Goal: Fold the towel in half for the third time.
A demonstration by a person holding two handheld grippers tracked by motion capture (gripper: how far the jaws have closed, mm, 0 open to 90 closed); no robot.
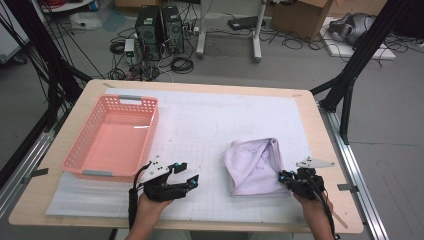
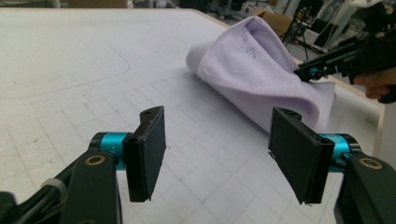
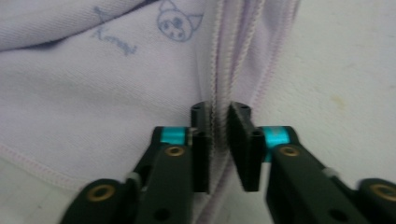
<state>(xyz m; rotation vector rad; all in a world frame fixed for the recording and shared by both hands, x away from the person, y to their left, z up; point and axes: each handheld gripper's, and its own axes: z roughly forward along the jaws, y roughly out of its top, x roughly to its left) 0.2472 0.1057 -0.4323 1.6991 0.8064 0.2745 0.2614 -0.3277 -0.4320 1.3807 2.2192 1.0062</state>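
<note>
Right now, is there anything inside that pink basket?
The pink basket looks empty: its bare floor shows in the high view. The strip just behind its near wall is hidden.

Left tool (image 2: 217, 156) agape; lilac cloth (image 2: 259, 70) beyond.

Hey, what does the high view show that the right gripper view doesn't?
The high view takes in the pink basket at the table's left, the left claw open over the mat, and the cluttered floor beyond. The right gripper view adds close detail: a small cat drawing printed on the fabric, and the stitched hem between its jaws. Both show the lilac cloth with the right claw shut on its edge.
</note>
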